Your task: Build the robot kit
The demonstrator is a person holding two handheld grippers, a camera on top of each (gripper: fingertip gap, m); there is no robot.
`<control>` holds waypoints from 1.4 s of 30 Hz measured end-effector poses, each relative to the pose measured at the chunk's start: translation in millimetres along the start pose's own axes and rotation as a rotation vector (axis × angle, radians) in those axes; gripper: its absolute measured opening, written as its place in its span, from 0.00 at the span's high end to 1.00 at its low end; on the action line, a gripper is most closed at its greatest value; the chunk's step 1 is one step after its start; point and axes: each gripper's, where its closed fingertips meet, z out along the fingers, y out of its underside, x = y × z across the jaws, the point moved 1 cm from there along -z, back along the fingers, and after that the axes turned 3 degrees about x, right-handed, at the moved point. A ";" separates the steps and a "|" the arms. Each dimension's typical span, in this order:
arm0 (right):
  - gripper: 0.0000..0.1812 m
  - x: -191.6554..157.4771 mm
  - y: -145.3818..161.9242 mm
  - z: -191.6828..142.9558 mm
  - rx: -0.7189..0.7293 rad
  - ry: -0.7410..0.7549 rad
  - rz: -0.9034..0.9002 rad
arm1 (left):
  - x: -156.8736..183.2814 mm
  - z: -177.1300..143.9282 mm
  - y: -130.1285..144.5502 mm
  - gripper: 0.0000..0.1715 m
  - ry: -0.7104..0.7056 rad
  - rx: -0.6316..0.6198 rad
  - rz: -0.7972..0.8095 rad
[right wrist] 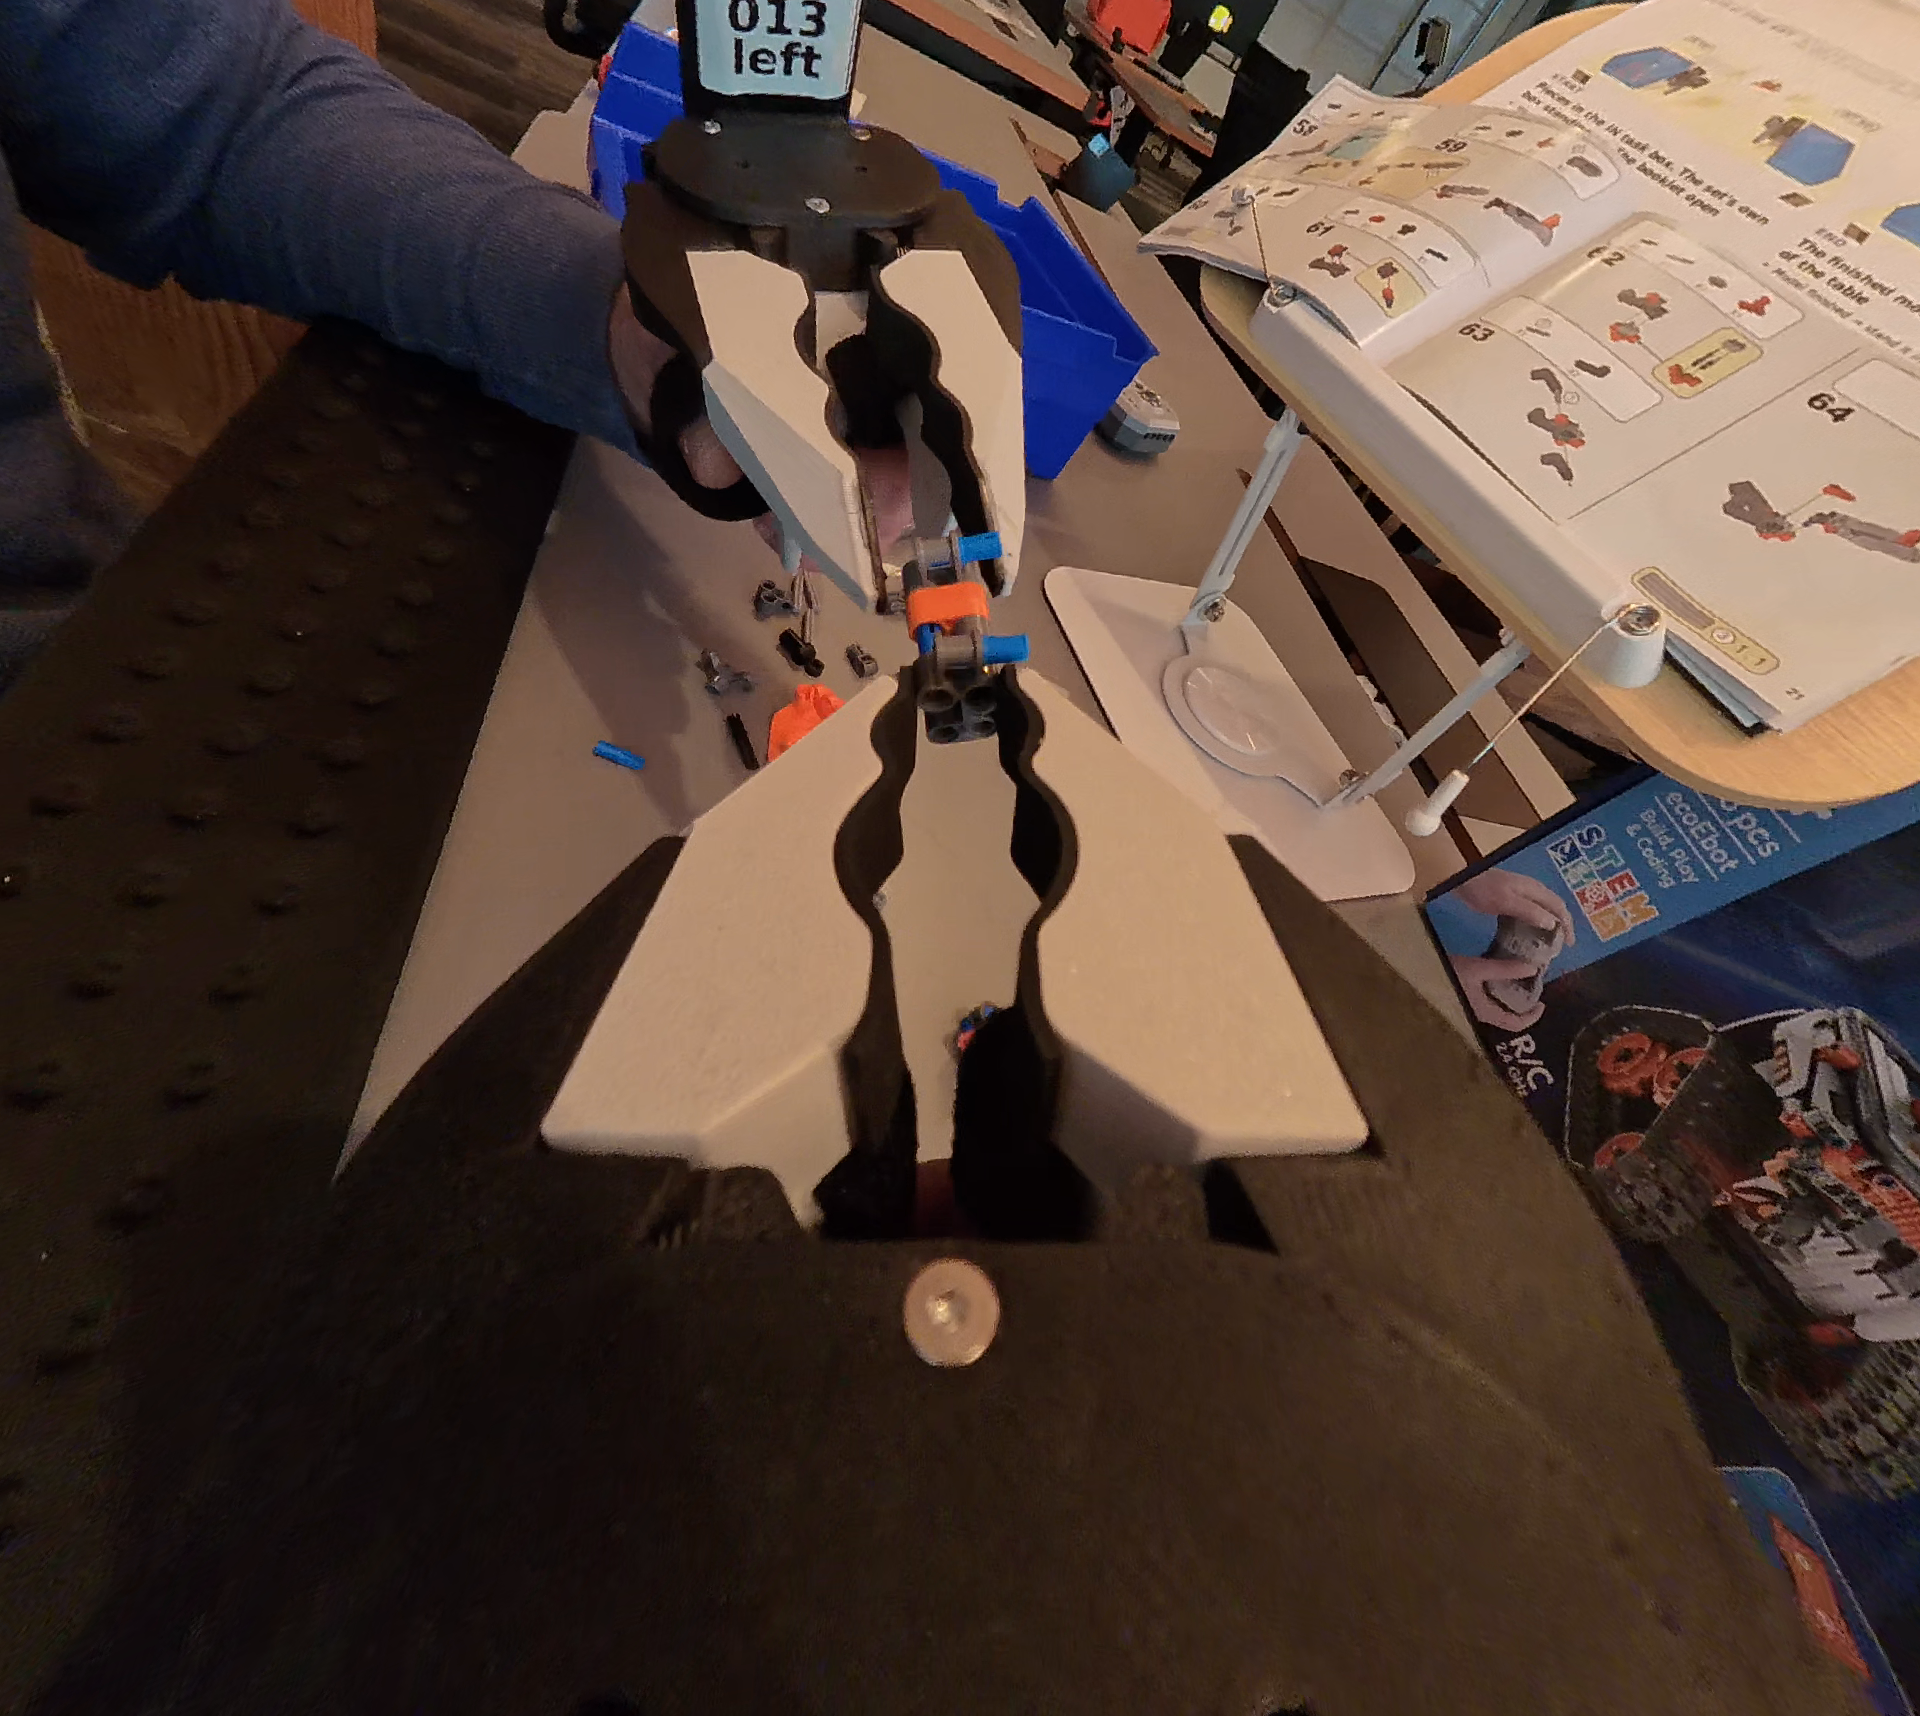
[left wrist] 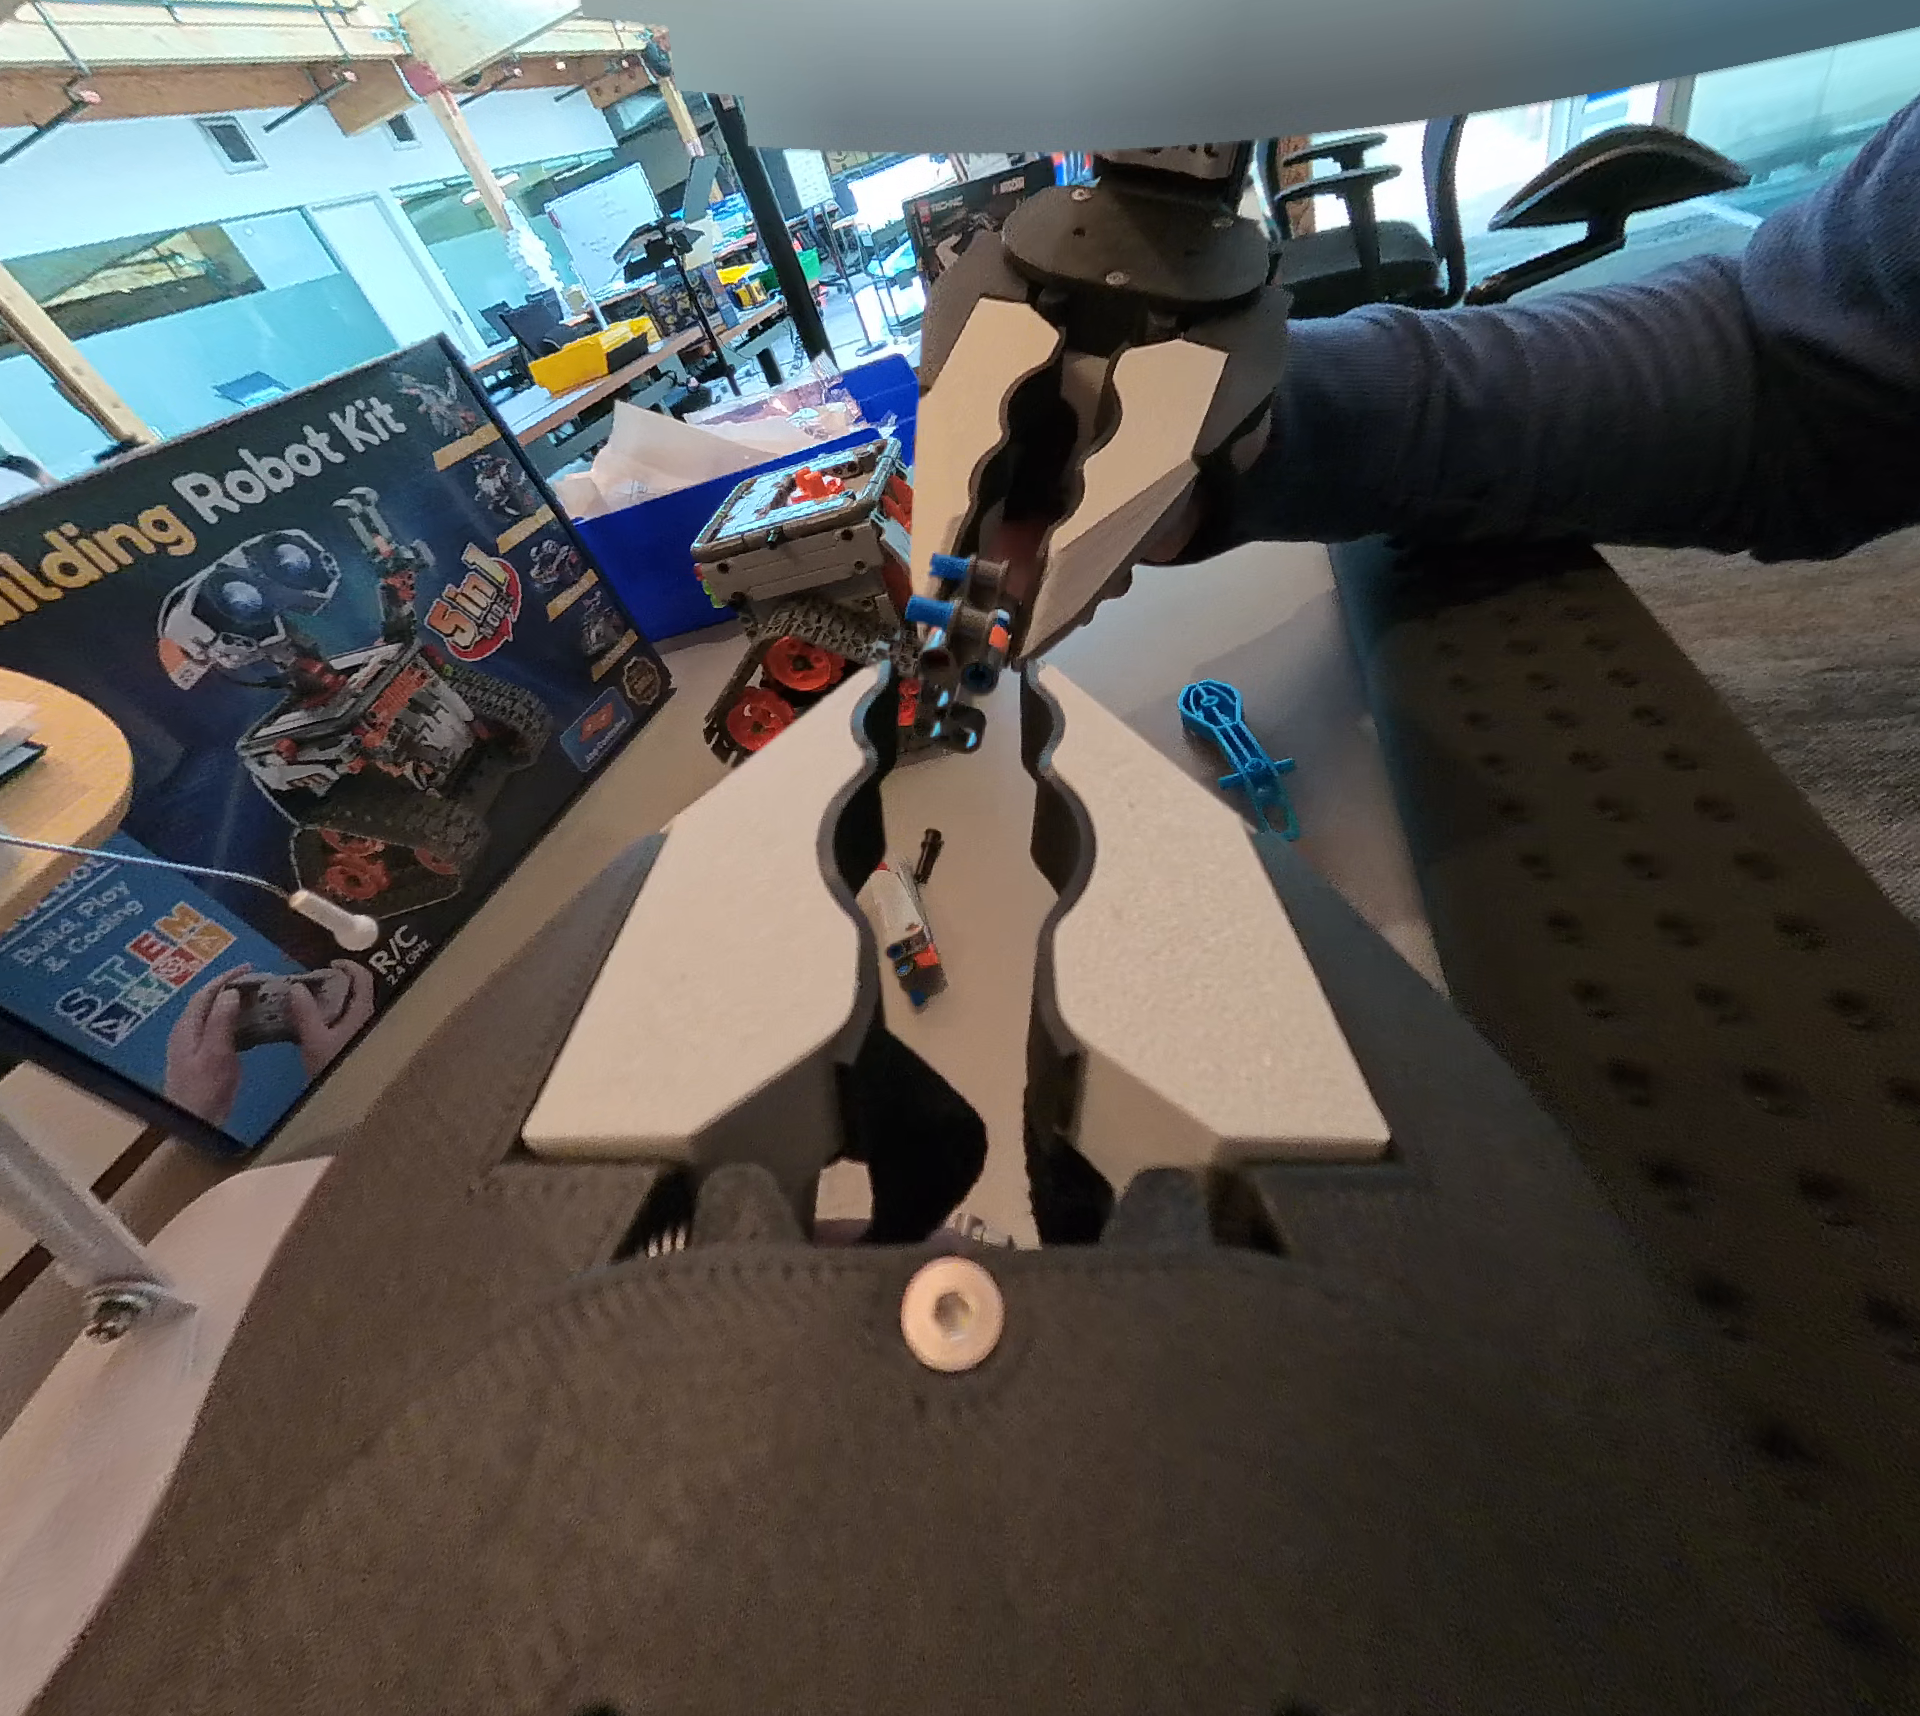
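Observation:
A small brick assembly (left wrist: 958, 636) of grey beams, blue pins and orange parts is held in the air between both grippers, which face each other tip to tip. My left gripper (left wrist: 953, 679) is shut on one end of it. My right gripper (left wrist: 1003, 627) comes in from the far side and grips the other end. In the right wrist view the assembly (right wrist: 951, 627) has an orange link in the middle. My right gripper (right wrist: 963, 687) clamps its dark grey block, and my left gripper (right wrist: 930, 580) holds the far end. A blue sleeve (right wrist: 312, 139) is behind the left gripper.
A half-built robot (left wrist: 805, 586) with orange wheels stands by a blue bin (left wrist: 665, 544) and the kit box (left wrist: 312, 679). A blue tool (left wrist: 1236, 752) and a small white piece (left wrist: 902, 923) lie on the table. An open instruction booklet (right wrist: 1558, 295) sits on a stand; loose parts (right wrist: 790, 638) lie below. The tips of both grippers are at nearly the same place. The half-built robot (left wrist: 805, 586) is about 20 centimeters from my right fingertips.

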 end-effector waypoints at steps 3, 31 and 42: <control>0.93 -3.4 2.3 3.4 -0.010 -0.012 -0.002 | 3.7 3.2 3.7 0.86 -0.002 -0.025 0.041; 0.88 5.2 0.0 20.1 0.039 0.103 0.024 | -13.3 -3.0 -6.8 0.92 0.038 0.114 -0.341; 0.94 10.5 1.4 20.2 0.062 0.116 0.073 | -14.9 -3.0 -3.8 0.92 0.047 0.124 -0.378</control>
